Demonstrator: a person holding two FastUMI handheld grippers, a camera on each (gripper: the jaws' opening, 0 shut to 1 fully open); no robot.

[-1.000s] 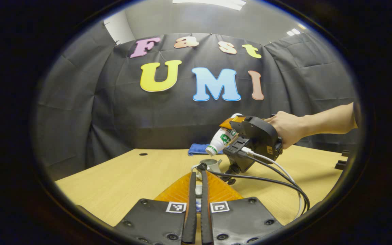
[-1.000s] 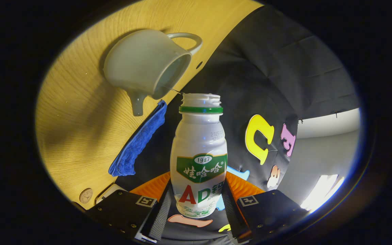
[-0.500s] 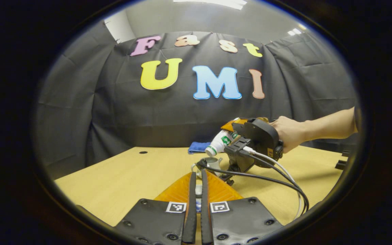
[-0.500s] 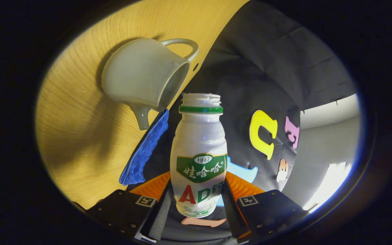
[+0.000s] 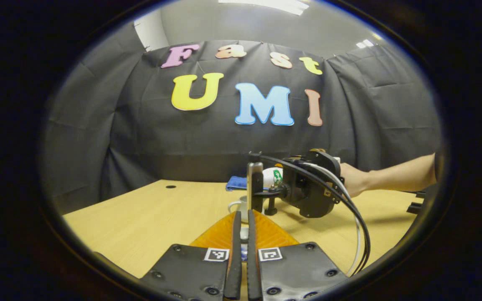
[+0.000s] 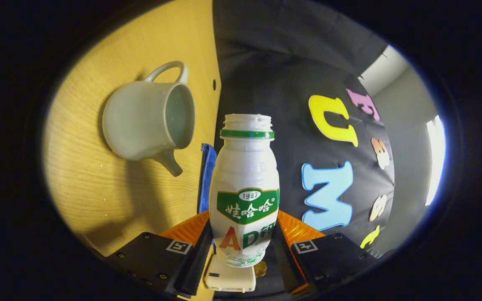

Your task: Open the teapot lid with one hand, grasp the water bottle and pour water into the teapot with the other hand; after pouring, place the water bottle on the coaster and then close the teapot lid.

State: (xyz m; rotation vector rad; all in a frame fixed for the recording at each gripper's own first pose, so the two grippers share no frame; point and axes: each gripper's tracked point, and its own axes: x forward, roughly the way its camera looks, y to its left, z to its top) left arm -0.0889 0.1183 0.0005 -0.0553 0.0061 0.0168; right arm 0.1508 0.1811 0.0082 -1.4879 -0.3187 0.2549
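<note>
Here the wooden table (image 5: 149,217) meets the black cloth wall (image 5: 140,138).

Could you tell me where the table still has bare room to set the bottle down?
The light wooden table is bare across its left half, from the small dark hole down to the left gripper. It is crowded around the pale ceramic teapot, blue cloth and right gripper holding the white plastic bottle.

Recording booth inside an office-like room, not a home. Black cloth wall (image 5: 207,142) draped around a pale wood table (image 5: 149,217) with a cable hole (image 5: 170,187) at far left. Above the cloth, plain grey wall and ceiling light panels (image 5: 266,4). Cabled hand-held gripper (image 5: 308,188) at right.
</note>
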